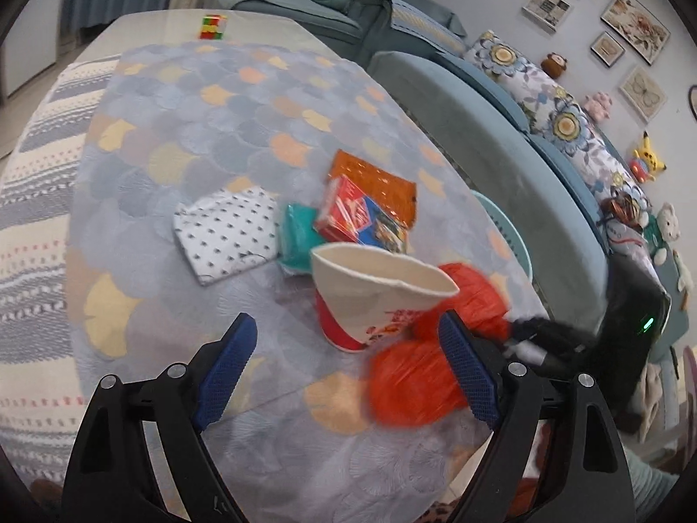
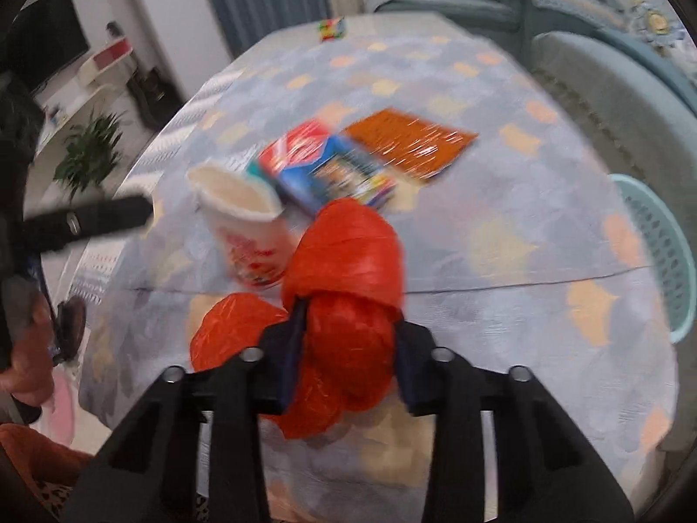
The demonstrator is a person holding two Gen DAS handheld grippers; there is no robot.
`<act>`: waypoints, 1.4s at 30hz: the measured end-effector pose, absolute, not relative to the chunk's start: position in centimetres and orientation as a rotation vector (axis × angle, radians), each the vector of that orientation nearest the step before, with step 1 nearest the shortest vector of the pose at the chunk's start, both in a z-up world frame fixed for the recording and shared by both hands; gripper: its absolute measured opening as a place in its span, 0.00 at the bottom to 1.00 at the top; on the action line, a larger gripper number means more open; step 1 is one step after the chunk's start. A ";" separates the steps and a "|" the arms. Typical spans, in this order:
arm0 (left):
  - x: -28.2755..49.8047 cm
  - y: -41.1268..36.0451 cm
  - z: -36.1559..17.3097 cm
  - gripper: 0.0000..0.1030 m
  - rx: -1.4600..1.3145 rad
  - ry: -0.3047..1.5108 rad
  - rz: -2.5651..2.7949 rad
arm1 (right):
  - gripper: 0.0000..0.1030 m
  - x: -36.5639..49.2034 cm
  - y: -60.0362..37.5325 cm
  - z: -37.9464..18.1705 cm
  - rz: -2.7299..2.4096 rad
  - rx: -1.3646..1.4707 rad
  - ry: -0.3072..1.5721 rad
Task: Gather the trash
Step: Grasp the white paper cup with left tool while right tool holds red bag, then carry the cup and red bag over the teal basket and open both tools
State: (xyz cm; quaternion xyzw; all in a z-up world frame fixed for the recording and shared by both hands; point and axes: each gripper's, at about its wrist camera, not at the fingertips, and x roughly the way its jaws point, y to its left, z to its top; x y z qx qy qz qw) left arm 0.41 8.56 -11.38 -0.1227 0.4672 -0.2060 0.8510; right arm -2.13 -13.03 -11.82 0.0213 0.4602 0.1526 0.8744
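My right gripper is shut on a crumpled orange plastic bag and holds it just above the table's near edge; the bag also shows in the left wrist view. My left gripper is open and empty, hovering before a paper cup with red print, which also shows in the right wrist view. Behind the cup lie a red-and-blue packet, an orange foil wrapper, a teal packet and a dotted white paper.
A light blue basket stands off the table's right edge. A blue-grey sofa runs along the right. A coloured cube sits at the table's far end. The patterned tablecloth covers the table.
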 end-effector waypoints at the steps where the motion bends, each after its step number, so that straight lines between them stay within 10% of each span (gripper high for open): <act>1: 0.4 7.9 -11.6 0.81 -0.234 0.985 -0.435 | 0.29 -2.1 -13.9 -11.5 0.300 0.056 0.952; 12: 2.5 3.2 -14.2 0.76 -0.095 0.964 -0.343 | 0.29 -2.5 -18.5 -10.5 0.240 0.101 0.920; 21: 4.4 3.8 -12.2 0.29 -0.171 0.947 -0.375 | 0.29 -2.3 -22.9 -6.9 0.169 0.168 0.829; 28: 5.7 3.3 -12.0 0.45 -0.110 0.996 -0.375 | 0.29 -1.9 -25.7 -3.5 0.139 0.233 0.782; 42: 6.2 0.8 -12.9 0.33 -0.161 1.049 -0.380 | 0.29 -4.3 -32.5 -0.7 0.016 0.224 0.748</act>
